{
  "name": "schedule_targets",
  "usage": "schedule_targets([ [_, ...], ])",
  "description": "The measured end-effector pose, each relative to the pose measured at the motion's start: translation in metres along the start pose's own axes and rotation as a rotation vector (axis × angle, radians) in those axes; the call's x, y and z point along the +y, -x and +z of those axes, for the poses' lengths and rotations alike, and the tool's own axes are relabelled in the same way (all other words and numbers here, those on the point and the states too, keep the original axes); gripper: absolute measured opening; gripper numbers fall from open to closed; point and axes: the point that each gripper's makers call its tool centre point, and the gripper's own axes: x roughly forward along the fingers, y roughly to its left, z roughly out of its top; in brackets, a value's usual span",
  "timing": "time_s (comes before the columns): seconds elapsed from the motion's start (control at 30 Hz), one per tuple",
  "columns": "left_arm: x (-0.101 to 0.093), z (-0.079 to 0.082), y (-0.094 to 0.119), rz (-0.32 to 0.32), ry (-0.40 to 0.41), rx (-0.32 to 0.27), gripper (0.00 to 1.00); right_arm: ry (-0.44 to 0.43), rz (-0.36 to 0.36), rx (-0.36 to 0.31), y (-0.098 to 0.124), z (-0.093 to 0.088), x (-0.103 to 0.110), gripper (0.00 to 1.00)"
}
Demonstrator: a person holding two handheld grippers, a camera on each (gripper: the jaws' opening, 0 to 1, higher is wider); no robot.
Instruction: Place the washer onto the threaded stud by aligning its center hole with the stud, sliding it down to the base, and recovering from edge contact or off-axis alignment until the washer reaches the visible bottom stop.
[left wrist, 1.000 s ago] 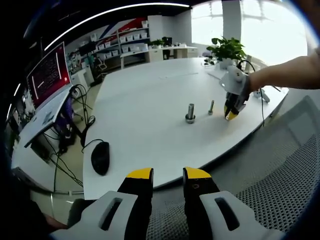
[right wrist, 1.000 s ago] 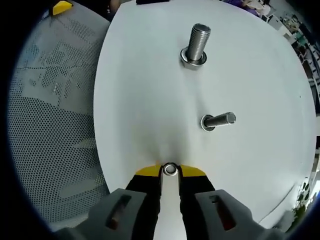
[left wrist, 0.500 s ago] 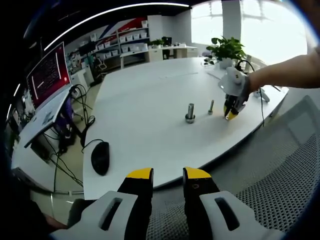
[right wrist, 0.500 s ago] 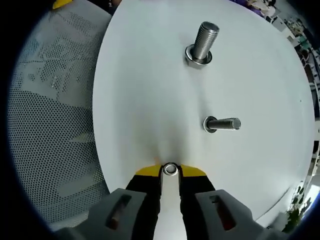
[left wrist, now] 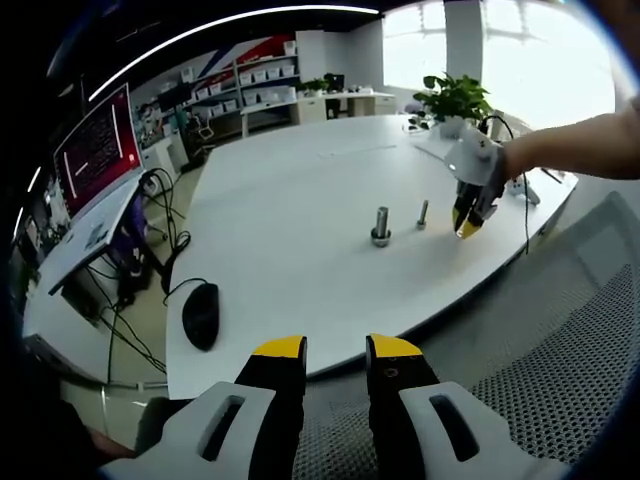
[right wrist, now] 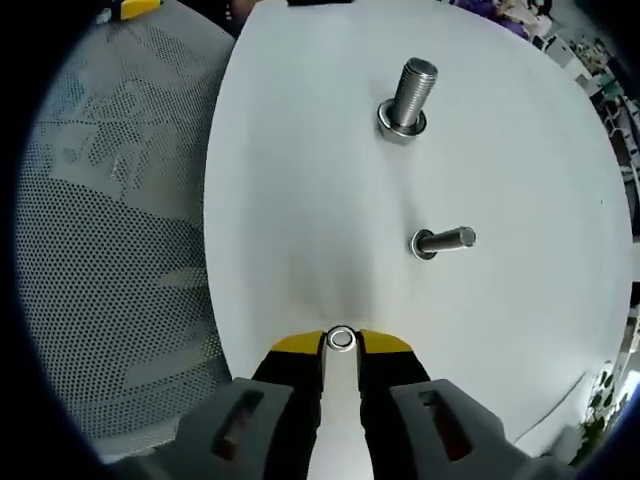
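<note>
One small silver metal washer (right wrist: 341, 339) is pinched between the yellow tips of the right gripper (right wrist: 341, 342), held over the white table (right wrist: 300, 200) near its curved edge, with the centre hole facing the camera. Two threaded steel studs stand on the table: the smaller stud (right wrist: 441, 241) is nearer the washer, and the thicker stud with a washer-like base (right wrist: 409, 96) is farther in from the edge. The washer sits well apart from both.

The left gripper (left wrist: 335, 348) hovers off the table's near edge over a grey mesh chair (left wrist: 560, 370), its jaws set narrowly apart with nothing between them. From there both studs appear small, the thick one (left wrist: 381, 226) and the thin one (left wrist: 422, 214), with the right gripper (left wrist: 467, 226) just beside them, a person's arm (left wrist: 570, 148) behind it. A black computer mouse (left wrist: 200, 313) lies at the table's left edge.
</note>
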Motion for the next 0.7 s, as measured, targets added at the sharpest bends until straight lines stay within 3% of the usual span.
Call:
schedule_targets([
  [0.1, 0.000, 0.000, 0.000, 0.000, 0.000, 0.000, 0.22, 0.006, -0.011, -0.020, 0.012, 0.004, -0.002, 0.14],
  [0.3, 0.000, 0.000, 0.000, 0.000, 0.000, -0.001, 0.22, -0.062, -0.025, -0.129, 0.035, 0.023, -0.014, 0.14],
  [0.7, 0.000, 0.000, 0.000, 0.001, 0.001, -0.004, 0.22, -0.063, -0.139, -0.227, 0.051, 0.047, -0.038, 0.14],
])
